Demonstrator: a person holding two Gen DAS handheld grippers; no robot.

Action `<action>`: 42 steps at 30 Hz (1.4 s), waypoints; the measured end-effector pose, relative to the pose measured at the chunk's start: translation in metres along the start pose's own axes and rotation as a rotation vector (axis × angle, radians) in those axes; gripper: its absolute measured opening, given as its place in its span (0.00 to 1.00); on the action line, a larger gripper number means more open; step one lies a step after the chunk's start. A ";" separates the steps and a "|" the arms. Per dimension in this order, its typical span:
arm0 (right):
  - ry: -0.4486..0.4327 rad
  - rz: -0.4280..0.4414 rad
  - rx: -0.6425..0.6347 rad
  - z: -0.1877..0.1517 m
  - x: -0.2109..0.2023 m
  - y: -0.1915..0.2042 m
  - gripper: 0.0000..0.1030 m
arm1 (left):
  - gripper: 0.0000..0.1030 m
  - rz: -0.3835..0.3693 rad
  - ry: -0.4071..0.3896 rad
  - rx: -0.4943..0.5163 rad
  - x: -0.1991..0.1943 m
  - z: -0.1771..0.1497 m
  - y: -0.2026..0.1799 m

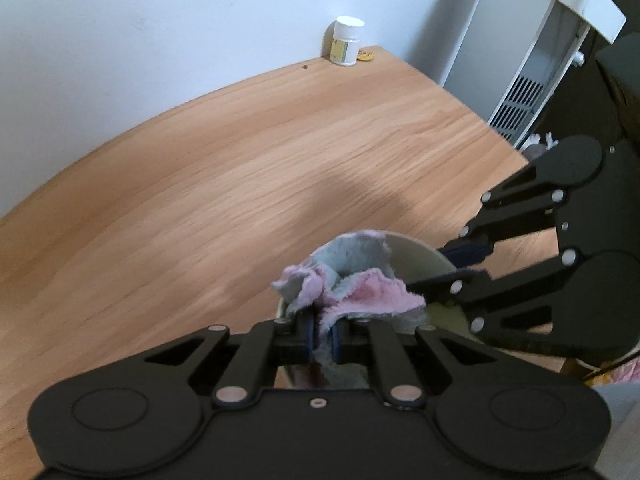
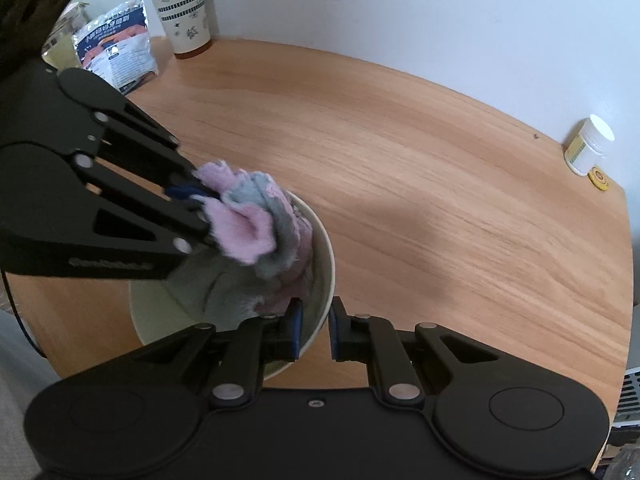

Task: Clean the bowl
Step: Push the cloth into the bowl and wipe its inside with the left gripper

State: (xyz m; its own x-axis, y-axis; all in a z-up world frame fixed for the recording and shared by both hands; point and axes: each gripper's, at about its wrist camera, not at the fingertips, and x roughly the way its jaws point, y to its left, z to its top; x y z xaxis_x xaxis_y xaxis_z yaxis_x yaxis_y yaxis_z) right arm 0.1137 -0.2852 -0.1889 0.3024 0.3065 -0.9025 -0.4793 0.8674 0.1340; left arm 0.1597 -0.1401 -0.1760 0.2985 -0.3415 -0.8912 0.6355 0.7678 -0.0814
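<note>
A cream bowl stands near the front edge of the wooden table. My right gripper straddles its near rim, one pad inside and one outside, shut on the wall. A pink and grey cloth is bunched inside the bowl and over its far rim. My left gripper comes in from the left, shut on the cloth. In the left wrist view the left gripper pinches the cloth over the bowl. The right gripper holds the rim from the right.
A white jar and a small yellow disc sit at the table's far right corner. A patterned cup with a red lid, a foil packet and a glass jar stand at the far left. A white appliance stands beyond the table.
</note>
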 end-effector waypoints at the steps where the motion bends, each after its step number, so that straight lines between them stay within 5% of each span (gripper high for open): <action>1: 0.001 0.003 -0.004 0.001 0.001 0.001 0.14 | 0.08 0.013 0.001 0.005 0.000 0.000 0.000; 12: 0.006 0.004 -0.023 0.006 0.004 0.005 0.13 | 0.07 -0.011 0.036 0.059 0.009 0.000 -0.001; 16: 0.017 0.001 -0.044 0.007 0.004 0.006 0.13 | 0.10 -0.020 -0.018 0.106 0.004 0.004 -0.010; 21: 0.027 0.010 -0.036 0.007 0.004 0.004 0.13 | 0.42 -0.059 -0.041 0.210 -0.005 0.001 -0.018; 30: 0.031 0.048 -0.045 0.005 0.002 0.003 0.15 | 0.43 -0.042 -0.049 0.395 0.003 -0.006 -0.035; 37: 0.034 0.064 -0.075 0.006 0.003 0.003 0.16 | 0.43 -0.048 -0.024 0.434 0.022 -0.005 -0.043; 42: 0.030 0.073 -0.045 0.005 0.002 0.001 0.16 | 0.26 -0.059 -0.009 0.431 0.031 -0.002 -0.041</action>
State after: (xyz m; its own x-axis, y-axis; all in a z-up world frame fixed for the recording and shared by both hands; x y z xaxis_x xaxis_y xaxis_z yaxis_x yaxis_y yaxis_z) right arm 0.1179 -0.2817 -0.1886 0.2407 0.3562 -0.9029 -0.5359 0.8244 0.1824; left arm 0.1419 -0.1808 -0.2009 0.2576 -0.3838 -0.8868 0.8904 0.4506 0.0637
